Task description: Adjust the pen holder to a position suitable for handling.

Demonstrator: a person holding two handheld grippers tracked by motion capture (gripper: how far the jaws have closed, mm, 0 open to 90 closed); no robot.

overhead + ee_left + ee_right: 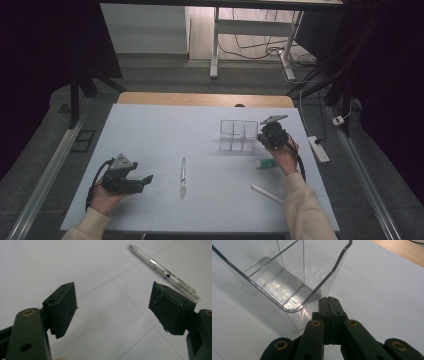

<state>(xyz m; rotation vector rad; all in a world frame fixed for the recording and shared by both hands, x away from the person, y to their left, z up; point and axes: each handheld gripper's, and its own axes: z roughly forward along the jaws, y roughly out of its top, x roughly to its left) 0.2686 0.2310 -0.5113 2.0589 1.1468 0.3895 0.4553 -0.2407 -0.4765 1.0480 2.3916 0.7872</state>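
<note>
A clear plastic pen [183, 176] lies lengthwise near the middle of the white table [165, 130]. My left gripper [146, 179] rests at the front left, pointing right toward it, a short way off. Its jaws stand wide open [112, 290] with nothing between them, and the pen [162, 270] lies beyond the right pad [170, 307]. A clear divided organizer [238, 135] stands at the right of centre. My right gripper [261, 138] is at its right side, shut [328, 299] with nothing in it, its tips by the organizer's [287, 277] near rounded corner.
A green-capped item [266, 163] and a white stick-like pen [267, 194] lie on the table in front of the right hand. A wooden edge [205, 98] borders the table's far side. Desk legs and cables stand on the floor beyond.
</note>
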